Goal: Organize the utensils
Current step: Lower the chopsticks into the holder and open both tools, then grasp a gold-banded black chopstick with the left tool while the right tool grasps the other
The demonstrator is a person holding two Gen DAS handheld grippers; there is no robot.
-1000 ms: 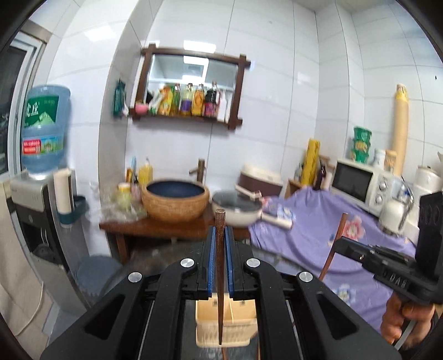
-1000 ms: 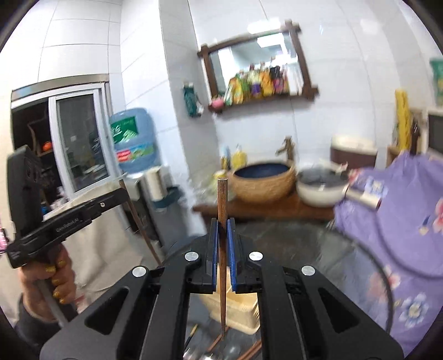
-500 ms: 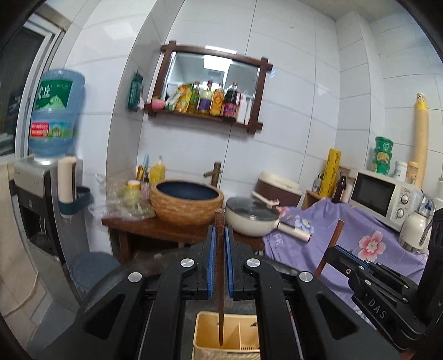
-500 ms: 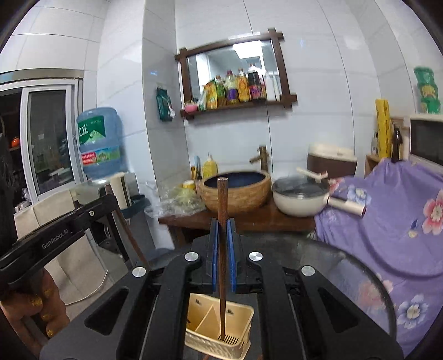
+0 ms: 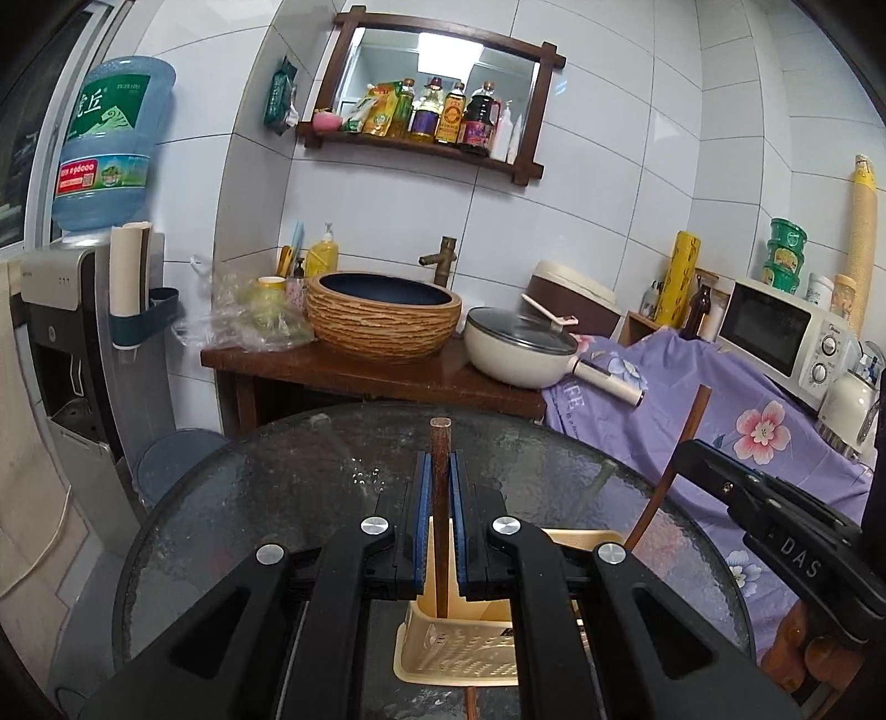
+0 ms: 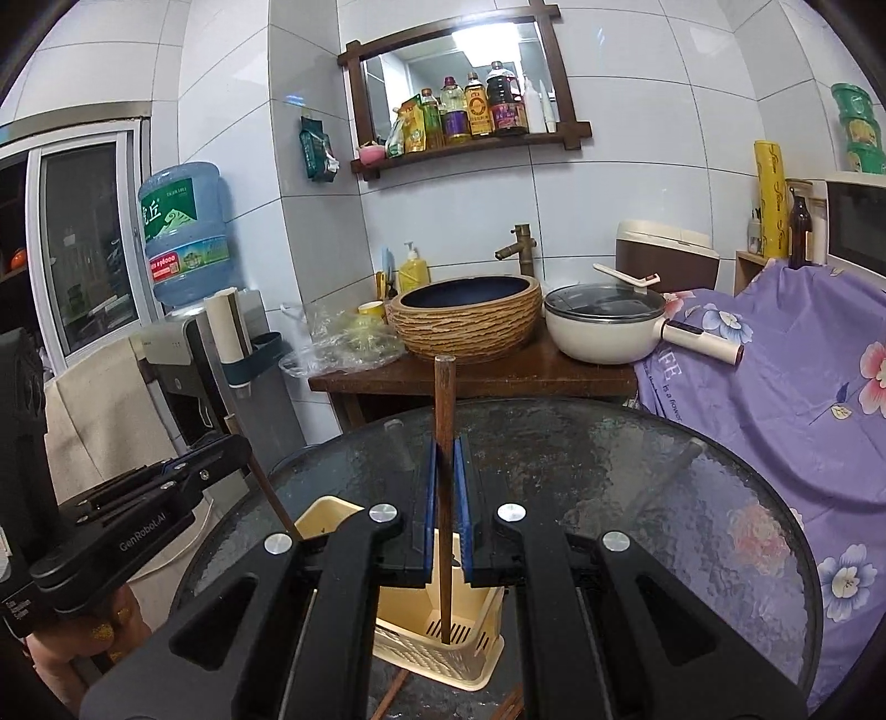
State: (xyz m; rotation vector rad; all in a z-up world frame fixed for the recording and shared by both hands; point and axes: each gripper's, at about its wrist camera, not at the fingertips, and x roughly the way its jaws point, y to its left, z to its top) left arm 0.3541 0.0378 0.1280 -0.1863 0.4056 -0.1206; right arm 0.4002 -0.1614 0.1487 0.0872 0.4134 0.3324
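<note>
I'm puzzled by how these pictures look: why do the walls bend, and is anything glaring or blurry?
Left wrist view: fisheye lens bows the white tiled wall; dark corners; ceiling light glares in the wood-framed mirror. Right wrist view: same bending; the round dark glass table shows hazy reflections; both are sharp.

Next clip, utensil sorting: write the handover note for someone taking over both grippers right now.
Left gripper: jaws shut on a dark brown wooden chopstick, held upright, tip inside the cream plastic slotted utensil basket.
Right gripper: jaws shut on a second brown wooden chopstick, tip low inside the same basket.
Basket stands on the round dark glass table.
Done: both chopsticks carried to the basket.
Left: release both; more brown sticks lie on the table beside the basket.
</note>
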